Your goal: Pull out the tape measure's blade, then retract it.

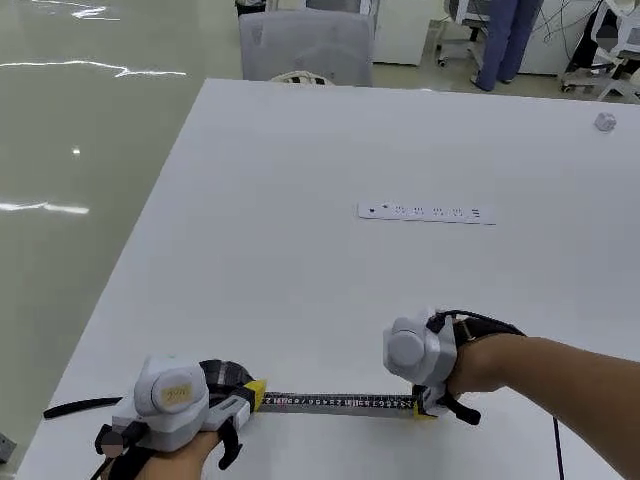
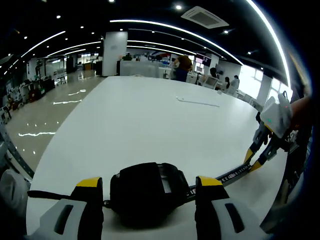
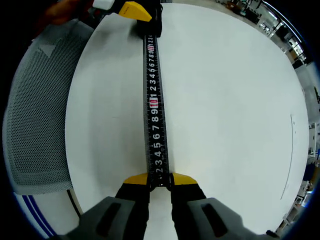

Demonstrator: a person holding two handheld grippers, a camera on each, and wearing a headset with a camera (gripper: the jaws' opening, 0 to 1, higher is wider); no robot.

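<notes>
Your left gripper [image 2: 150, 184] is clenched on the black body of the tape measure [image 2: 148, 200], at the near-left corner of the white worktop [image 1: 350, 150]. Your right gripper [image 3: 160, 179] pinches the tip of the blade [image 3: 154, 100]. In the right gripper view the blade runs straight to 12 o'clock, up to the tape measure. In the head view the tape measure lies at 9 o'clock from the right gripper. The long axis joins both grippers, so I judge that retracting must follow this line. On the blade you can read 2 to about 23, with 10 in red; no brand is legible. A power strip [image 1: 427, 212] lies well apart.
</notes>
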